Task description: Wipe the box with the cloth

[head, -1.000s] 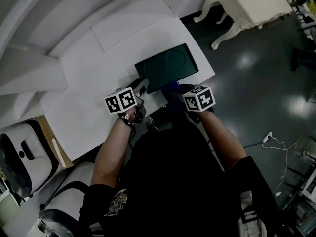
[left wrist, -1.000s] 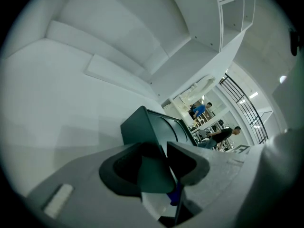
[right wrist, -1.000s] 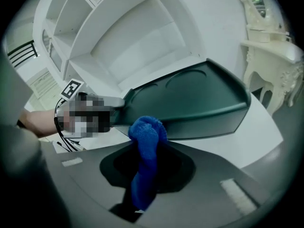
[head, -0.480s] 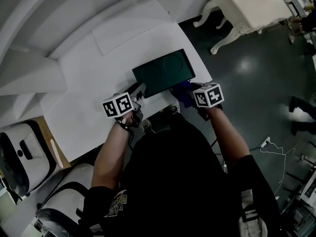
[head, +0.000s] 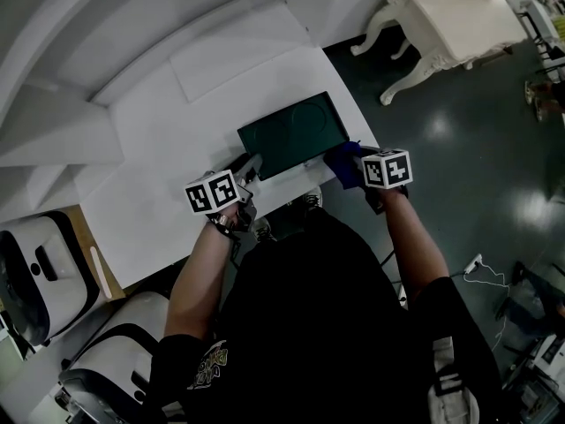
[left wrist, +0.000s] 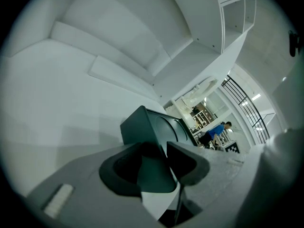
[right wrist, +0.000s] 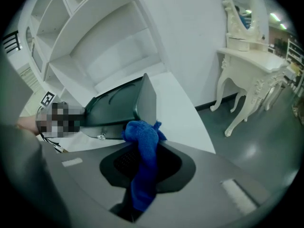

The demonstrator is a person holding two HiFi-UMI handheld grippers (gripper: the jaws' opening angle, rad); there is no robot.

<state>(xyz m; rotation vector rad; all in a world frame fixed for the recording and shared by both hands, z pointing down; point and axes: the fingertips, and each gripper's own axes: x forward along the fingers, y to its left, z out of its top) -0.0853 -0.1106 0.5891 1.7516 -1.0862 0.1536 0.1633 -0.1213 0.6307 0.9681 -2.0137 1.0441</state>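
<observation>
Left gripper [left wrist: 154, 164]: jaws closed onto the near-left corner of the dark green flat rectangular box [head: 292, 134]. The box's edge sits between the two pads, so it is gripped, not just alongside.

Right gripper [right wrist: 147, 161]: jaws clamped on a blue terry cloth [right wrist: 141, 139]. The cloth runs down the slot between the jaws and bunches above the tips. The bunched end touches the box's near-right corner, at the side wall.

The box lies flat on the white surface [head: 159, 148], close to the near edge and rotated a little against it. Its lid faces up with two round embossed outlines on it. In the head view the cloth [head: 342, 159] sits at the box's right end, with the right marker cube just beside it, out over the edge of the surface. The left marker cube is over the surface at the box's left end.

Behind the box a white flat panel [head: 234, 47] lies on the surface, apart from the box. A white ornate carved-leg table [head: 450, 11] stands on the dark glossy floor [head: 459, 148] to the right, well apart.
</observation>
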